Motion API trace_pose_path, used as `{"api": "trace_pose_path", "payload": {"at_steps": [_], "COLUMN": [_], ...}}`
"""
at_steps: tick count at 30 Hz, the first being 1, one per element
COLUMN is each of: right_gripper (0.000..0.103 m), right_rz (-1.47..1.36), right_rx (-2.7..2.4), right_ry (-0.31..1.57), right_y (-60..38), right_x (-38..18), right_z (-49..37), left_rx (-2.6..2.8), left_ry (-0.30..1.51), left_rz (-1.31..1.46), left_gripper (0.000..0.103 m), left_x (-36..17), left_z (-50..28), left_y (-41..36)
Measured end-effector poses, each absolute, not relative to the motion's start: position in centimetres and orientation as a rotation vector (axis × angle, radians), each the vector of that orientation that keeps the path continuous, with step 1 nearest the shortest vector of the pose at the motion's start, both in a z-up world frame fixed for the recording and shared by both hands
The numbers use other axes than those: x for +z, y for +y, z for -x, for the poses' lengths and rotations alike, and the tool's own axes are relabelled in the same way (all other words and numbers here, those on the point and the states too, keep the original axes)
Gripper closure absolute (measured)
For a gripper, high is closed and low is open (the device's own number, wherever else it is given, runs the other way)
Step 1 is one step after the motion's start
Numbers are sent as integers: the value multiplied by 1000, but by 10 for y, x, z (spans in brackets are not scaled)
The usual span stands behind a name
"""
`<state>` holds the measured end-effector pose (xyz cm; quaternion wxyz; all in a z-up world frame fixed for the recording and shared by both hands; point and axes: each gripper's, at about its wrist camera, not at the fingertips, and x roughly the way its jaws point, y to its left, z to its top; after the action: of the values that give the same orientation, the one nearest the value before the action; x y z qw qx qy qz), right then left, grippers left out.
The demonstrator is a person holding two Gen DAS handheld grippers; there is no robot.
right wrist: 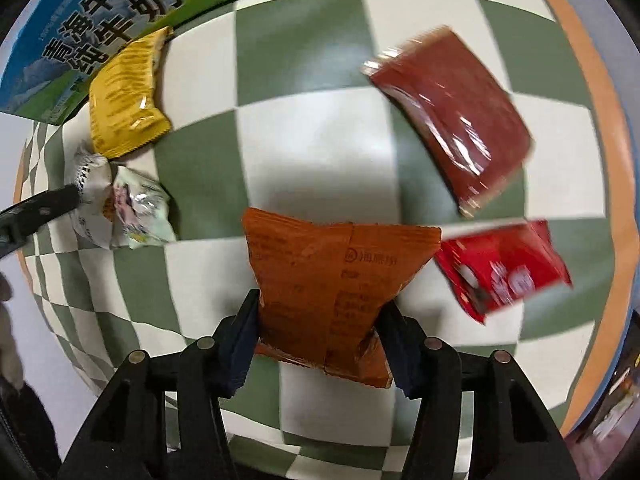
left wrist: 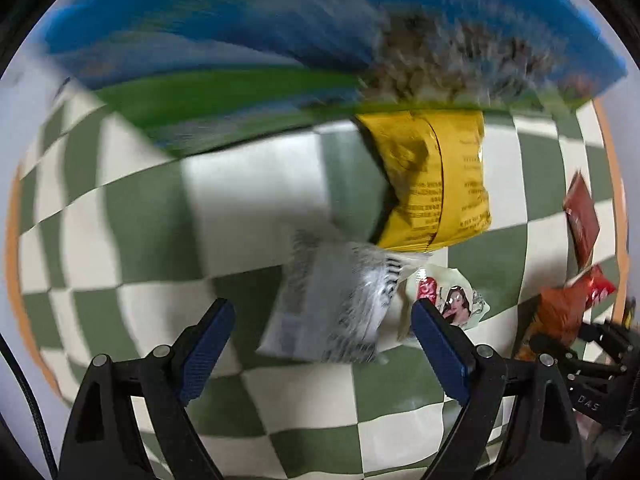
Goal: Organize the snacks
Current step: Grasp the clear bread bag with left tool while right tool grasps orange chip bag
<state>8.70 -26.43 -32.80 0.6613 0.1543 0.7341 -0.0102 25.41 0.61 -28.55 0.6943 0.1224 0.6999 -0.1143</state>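
Pinching orange packet (right wrist: 320, 292), right hand-held gripper (right wrist: 318, 340); yellow packet (right wrist: 124, 92) against milk carton (right wrist: 80, 40). Left hand-held gripper (left wrist: 322, 344) spread over blurred grey packet (left wrist: 332, 308). Maroon packet (right wrist: 452, 120) clear only in right view.

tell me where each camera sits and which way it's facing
Left wrist: on the left tool, looking down at the checkered cloth; its open fingers flank a silver packet.
Right wrist: on the right tool, looking down; its fingers press an orange packet.
Shared: yellow packet, the silver and orange packets, blue-green carton; each shows the other tool.
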Motion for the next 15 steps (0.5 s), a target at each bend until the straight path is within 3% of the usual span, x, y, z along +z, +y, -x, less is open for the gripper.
{"api": "trace_pose_path", "payload": {"at_steps": [2, 5, 6, 9, 15], "right_gripper": [28, 24, 24, 24, 24], "right_rz": [-367, -392, -398, -416, -414], "right_rx": [-9, 4, 0, -3, -17], "right_ry": [1675, 1660, 1655, 1652, 1657], "right_y": [-262, -265, -267, -281, -282], "right_x": [-327, -319, -317, -313, -318], "right_z": [-94, -99, -97, -98, -100], "left_rx": [-279, -258, -245, -184, -119], "left_ry": [1586, 1597, 1600, 1623, 1658], "left_rz": [-272, -210, -163, -24, 123], "left_gripper": [14, 41, 44, 49, 49], "left_x": [-297, -305, -306, -309, -322], "left_z": [-256, -254, -253, -243, -208], "left_y": [1, 9, 15, 37, 64]}}
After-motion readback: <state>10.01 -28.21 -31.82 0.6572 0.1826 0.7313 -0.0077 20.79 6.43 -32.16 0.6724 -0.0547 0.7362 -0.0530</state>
